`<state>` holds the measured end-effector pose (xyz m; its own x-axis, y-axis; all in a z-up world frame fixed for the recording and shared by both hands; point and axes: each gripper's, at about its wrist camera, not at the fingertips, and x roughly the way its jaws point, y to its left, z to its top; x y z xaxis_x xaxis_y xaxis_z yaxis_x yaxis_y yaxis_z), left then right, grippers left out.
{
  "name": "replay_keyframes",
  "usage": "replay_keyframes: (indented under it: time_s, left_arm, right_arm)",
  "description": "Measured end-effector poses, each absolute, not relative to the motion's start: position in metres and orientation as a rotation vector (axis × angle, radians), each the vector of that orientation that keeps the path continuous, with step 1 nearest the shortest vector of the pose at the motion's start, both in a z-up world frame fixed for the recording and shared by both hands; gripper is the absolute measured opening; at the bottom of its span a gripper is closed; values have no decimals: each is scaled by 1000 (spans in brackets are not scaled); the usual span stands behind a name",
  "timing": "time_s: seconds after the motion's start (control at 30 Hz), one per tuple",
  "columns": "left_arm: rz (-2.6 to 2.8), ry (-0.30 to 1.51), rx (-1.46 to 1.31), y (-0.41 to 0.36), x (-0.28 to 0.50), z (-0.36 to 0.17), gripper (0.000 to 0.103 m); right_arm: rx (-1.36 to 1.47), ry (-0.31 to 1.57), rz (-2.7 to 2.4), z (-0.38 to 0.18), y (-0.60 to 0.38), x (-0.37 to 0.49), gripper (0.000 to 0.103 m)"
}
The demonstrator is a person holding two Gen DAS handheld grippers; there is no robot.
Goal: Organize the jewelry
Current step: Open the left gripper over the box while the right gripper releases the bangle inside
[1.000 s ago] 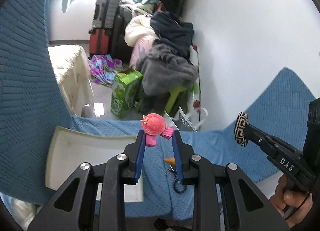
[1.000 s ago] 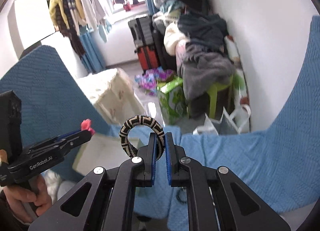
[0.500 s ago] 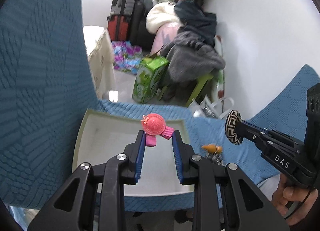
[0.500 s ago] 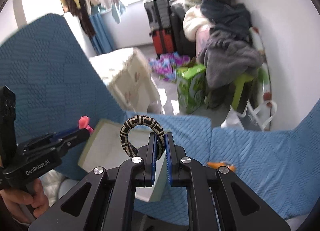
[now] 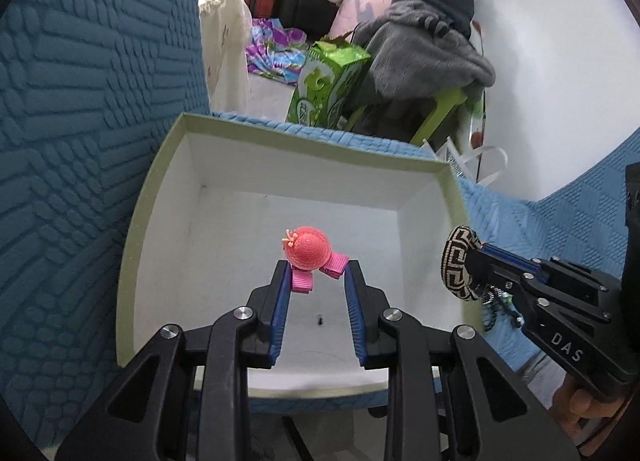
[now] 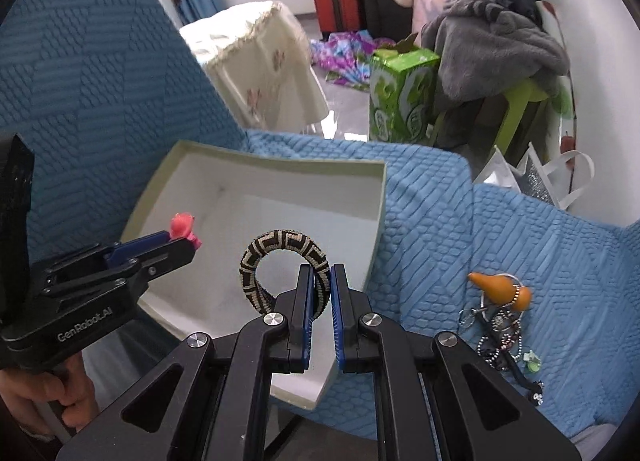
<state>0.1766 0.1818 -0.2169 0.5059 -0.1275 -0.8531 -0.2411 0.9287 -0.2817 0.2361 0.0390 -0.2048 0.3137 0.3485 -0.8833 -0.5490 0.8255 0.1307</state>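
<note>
Left wrist view looks down along the left gripper [image 5: 316, 273], whose fingers [image 5: 280, 301] are clamped on a pink hair clip [image 5: 308, 255] topped with a coral dome. The clip's pink ribbon ends sit against the blue pads at the very tips, with the dome standing out just beyond them. Below the clip lies the white inside of an open box [image 5: 132, 245] with a pale green rim, resting on a blue quilted cover [image 5: 80, 121]. At the right edge of this view the right gripper [image 5: 470, 267] comes in just above the box's right wall, holding a black-and-cream patterned bangle [image 5: 456, 261] edge-on.

Right wrist view shows the right gripper [image 6: 322, 281] with its fingers [image 6: 304, 301] nearly together, pinching the bangle [image 6: 280, 253] by its right side; the rest of the ring stands up and to the left of the tips, over the box's near right corner [image 6: 376, 221]. The left gripper [image 6: 188, 245] with the clip [image 6: 182, 227] hangs over the box's left side. On the cover to the right, well apart from the box, lies a tangle of beaded jewelry [image 6: 500, 325] with an orange gourd-shaped pendant [image 6: 500, 291].
</note>
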Motion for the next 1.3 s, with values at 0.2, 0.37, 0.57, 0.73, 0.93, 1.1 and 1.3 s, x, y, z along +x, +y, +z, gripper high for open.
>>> replay_keyframes:
  time_s: [0.2, 0.37, 0.57, 0.73, 0.93, 1.1, 1.3]
  left_arm:
    - [70, 1059, -387, 184, 184, -222, 28]
    - [68, 1052, -387, 183, 179, -218, 28]
    - [91, 1041, -373, 184, 173, -201, 44]
    - [106, 983, -375, 183, 162, -172, 57]
    - [131, 904, -364, 174, 147, -132, 57]
    - [142, 829, -350, 160, 133, -99, 57]
    - [130, 739, -333, 138, 116, -64, 58]
  right_arm:
    - [-243, 1124, 588, -220, 48, 236, 7]
    - [-245, 1125, 568, -219, 45, 239, 8]
    - [-217, 1109, 582, -205, 35, 234, 24]
    - [-196, 1069, 608, -180, 24, 226, 24]
    - [-169, 963, 635, -131, 6, 217, 24]
    - [-159, 865, 656, -90, -15, 207, 24]
    - [-147, 781, 659, -56, -43, 191, 24]
